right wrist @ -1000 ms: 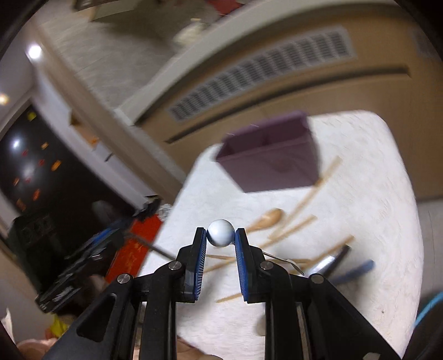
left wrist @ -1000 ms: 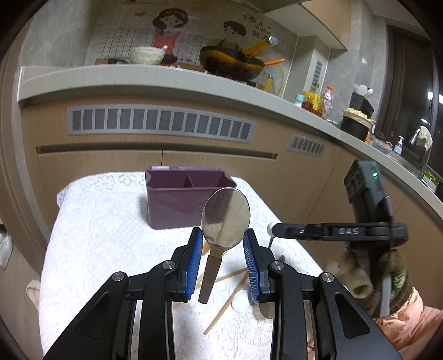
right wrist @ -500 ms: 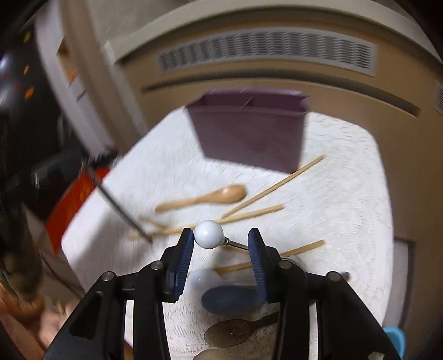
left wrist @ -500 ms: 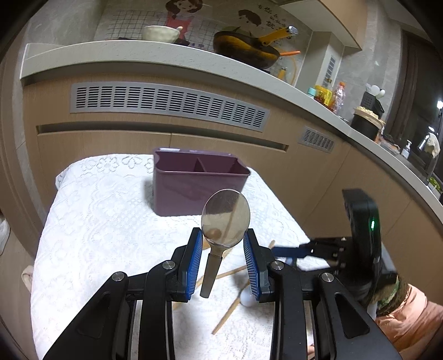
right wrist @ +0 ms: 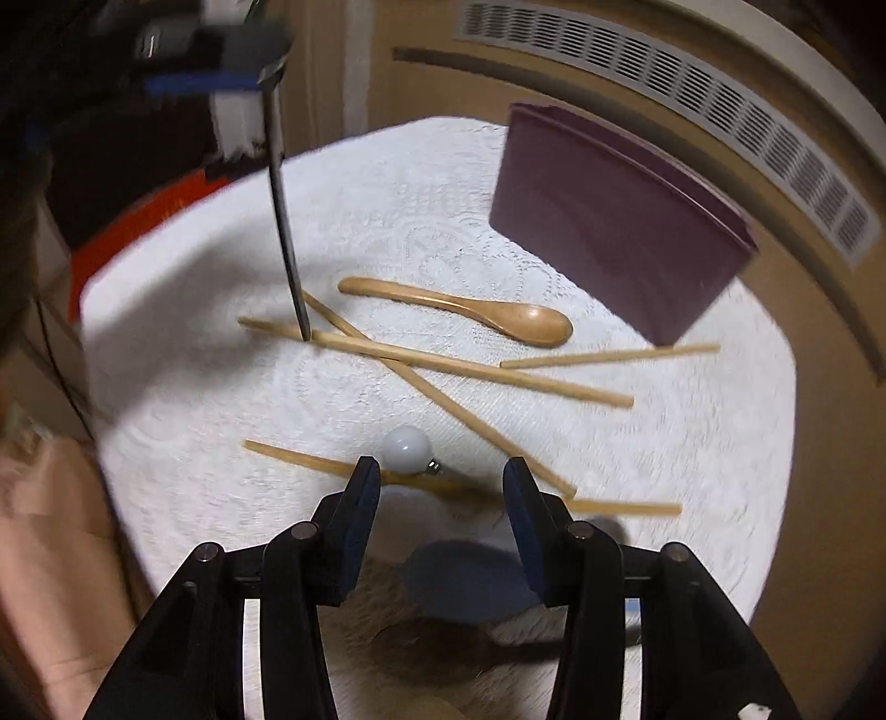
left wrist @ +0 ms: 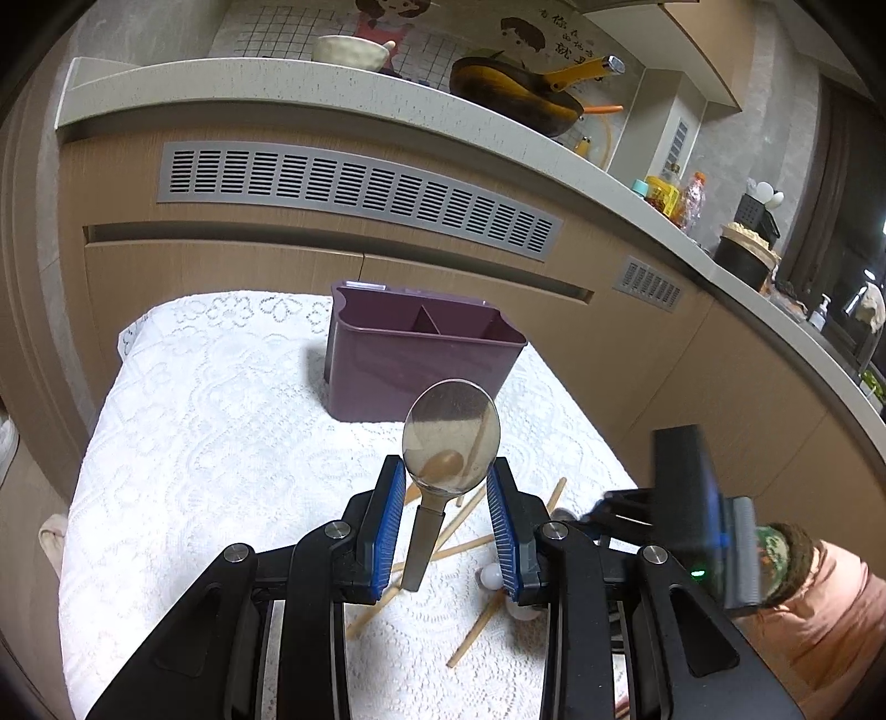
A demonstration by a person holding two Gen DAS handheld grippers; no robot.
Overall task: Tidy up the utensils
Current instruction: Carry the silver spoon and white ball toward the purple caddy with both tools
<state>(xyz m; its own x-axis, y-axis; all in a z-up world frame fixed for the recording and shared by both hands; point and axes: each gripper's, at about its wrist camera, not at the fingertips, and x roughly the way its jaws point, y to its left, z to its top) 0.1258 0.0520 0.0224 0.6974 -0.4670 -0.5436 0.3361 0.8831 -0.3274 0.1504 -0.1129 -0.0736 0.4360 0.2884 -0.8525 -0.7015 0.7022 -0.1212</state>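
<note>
My left gripper (left wrist: pixel 446 487) is shut on a metal spoon (left wrist: pixel 451 437), bowl up, above the white lace table. Its handle (right wrist: pixel 285 221) hangs down over the chopsticks in the right wrist view. The purple utensil holder (left wrist: pixel 415 360) stands beyond it, with two compartments; it also shows in the right wrist view (right wrist: pixel 614 221). My right gripper (right wrist: pixel 443 482) is open and empty, low over the table. A utensil with a white ball end (right wrist: pixel 408 448) lies just ahead of its left finger. A wooden spoon (right wrist: pixel 470 307) and several wooden chopsticks (right wrist: pixel 443 363) lie scattered on the cloth.
A blue spoon (right wrist: pixel 470 576) and a dark spoon (right wrist: pixel 432 648) lie under my right gripper. A wooden cabinet front with a grey vent (left wrist: pixel 354 185) stands behind the table. The counter above holds a pan (left wrist: pixel 515 94) and a bowl (left wrist: pixel 349 51).
My right gripper has opened and let the white-ball utensil drop onto the table, then swung down over the chopsticks. My left gripper has kept hold of the metal spoon.
</note>
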